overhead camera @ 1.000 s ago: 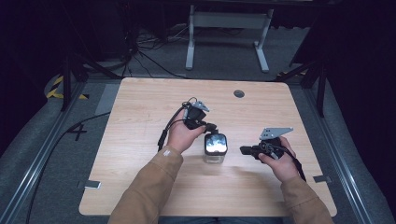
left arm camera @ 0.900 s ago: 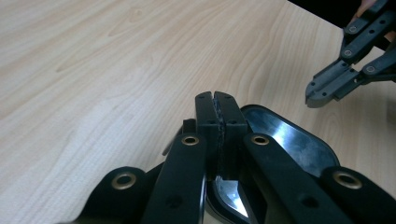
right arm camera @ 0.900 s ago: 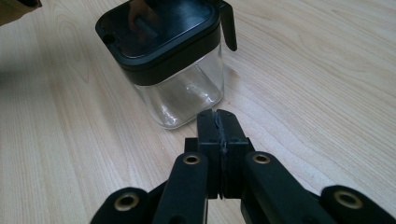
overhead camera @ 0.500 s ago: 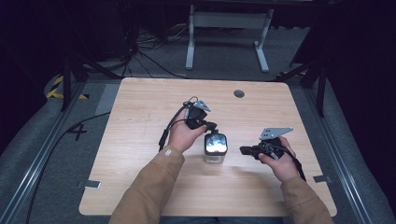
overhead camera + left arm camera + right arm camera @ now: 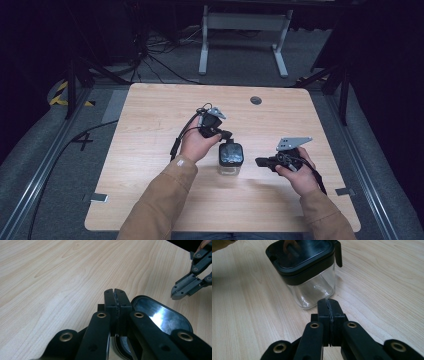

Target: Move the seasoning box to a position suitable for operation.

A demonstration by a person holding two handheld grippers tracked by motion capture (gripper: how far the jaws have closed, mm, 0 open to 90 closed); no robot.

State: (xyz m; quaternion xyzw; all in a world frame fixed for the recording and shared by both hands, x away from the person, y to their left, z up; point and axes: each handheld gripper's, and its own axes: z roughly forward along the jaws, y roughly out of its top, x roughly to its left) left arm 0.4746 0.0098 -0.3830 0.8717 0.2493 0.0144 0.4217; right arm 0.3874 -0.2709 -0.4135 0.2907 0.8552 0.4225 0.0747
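**Flanking a lidded glass jar with both grippers clenched empty**

Resting on the near half of the wooden table [image 5: 150,115], between two sleeved forearms: a small clear glass jar [image 5: 230,159] with a black lid [image 5: 299,253], standing upright. Closest on the right, the right gripper [image 5: 261,162], jaws pressed flat together with nothing between them, aimed level toward the jar from just beside it, tips apart from the glass. Seen along those jaws in the right gripper view: the jar [image 5: 312,287] just ahead of the tips and slightly left, a strip of bare table between tip and glass wall, the lid's black clasp hanging down the far right corner.

Slightly farther, at the jar's left rear corner, the left gripper [image 5: 226,135], likewise clenched on nothing, tips poised just over the lid's edge; contact with the lid impossible to tell. In the left gripper view, the shut jaws [image 5: 117,301] hovering beside the glossy lid [image 5: 162,315], with the right gripper [image 5: 178,290] off at the upper right.

Beyond, at the table's far edge, a round grommet [image 5: 256,100].
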